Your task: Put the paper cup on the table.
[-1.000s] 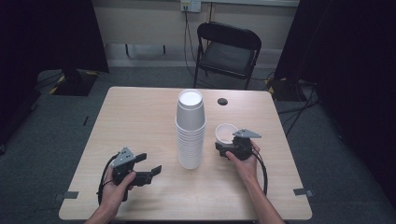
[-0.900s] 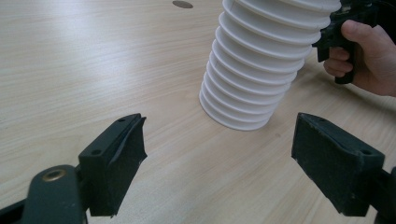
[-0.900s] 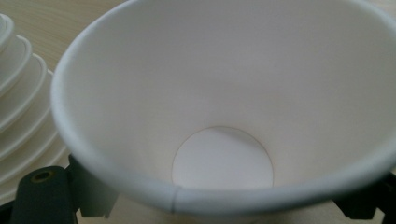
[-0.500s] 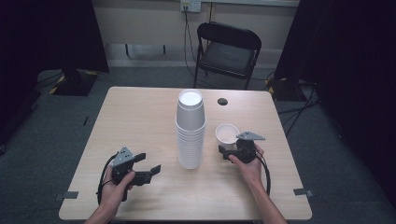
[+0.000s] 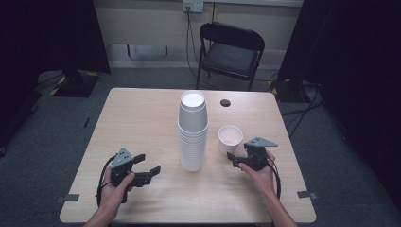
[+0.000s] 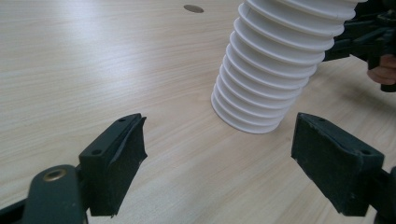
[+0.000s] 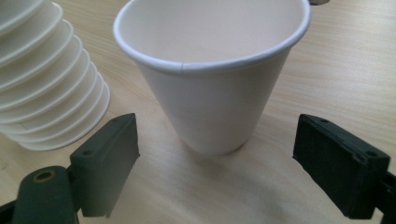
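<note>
A single white paper cup (image 7: 212,84) stands upright on the counter (image 5: 142,118), just beside a tall cup stack (image 5: 192,132). The right tool (image 5: 235,159) gapes wide just short of the cup, holding nothing; the left tool (image 5: 150,166) is also wide and empty. A dark chair (image 5: 230,52) stands beyond.

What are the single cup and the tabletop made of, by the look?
Single cup: likely paper, matte white, with a rolled rim and a visible side seam. Tabletop: pale wood-grain surface, probably laminate, since the grain runs very even with a soft sheen; solid wood cannot be ruled out.

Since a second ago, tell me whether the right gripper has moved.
Yes. The right gripper has drawn back toward the person, away from the single cup, which stands free beside the cup stack. Its fingers are open.
</note>
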A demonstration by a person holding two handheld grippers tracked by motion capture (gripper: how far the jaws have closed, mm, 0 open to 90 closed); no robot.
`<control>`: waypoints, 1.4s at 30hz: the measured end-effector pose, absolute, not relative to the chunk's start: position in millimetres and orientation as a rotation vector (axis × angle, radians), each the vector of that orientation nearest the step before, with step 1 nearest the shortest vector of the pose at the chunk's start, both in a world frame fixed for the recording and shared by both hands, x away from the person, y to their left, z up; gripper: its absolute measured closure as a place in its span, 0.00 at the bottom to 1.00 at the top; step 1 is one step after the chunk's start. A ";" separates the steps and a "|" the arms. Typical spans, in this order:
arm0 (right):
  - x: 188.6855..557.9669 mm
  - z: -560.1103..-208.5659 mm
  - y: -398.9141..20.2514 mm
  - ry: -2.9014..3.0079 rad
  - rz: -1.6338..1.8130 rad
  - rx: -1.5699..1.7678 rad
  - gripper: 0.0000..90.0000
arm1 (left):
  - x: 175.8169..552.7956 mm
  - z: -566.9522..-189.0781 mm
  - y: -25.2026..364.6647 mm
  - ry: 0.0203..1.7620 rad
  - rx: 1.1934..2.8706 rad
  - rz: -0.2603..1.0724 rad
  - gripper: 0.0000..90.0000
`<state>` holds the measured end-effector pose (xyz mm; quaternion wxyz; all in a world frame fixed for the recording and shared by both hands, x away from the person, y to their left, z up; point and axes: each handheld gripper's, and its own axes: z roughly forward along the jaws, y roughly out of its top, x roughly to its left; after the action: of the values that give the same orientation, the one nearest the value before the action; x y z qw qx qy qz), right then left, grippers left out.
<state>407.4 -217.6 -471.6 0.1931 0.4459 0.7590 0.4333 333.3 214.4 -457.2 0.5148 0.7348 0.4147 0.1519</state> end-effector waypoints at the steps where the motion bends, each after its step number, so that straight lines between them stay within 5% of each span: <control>1: 405.5 -469.9 -218.9 2.133 1.213 1.250 0.15 | 333.4 -457.4 214.7 0.997 1.766 0.365 0.19; 26: 336.7 -429.6 -255.5 2.024 1.287 1.316 0.18 | 333.4 -458.2 226.4 1.038 1.749 0.390 0.19; 42: 283.5 -442.2 -283.3 1.983 1.234 1.405 0.18 | 331.5 -460.5 227.1 1.080 1.767 0.390 0.18</control>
<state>283.5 -283.3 -442.2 0.2064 0.5043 0.7120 0.4430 331.5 227.1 -460.5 0.4943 0.7289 0.4456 0.1607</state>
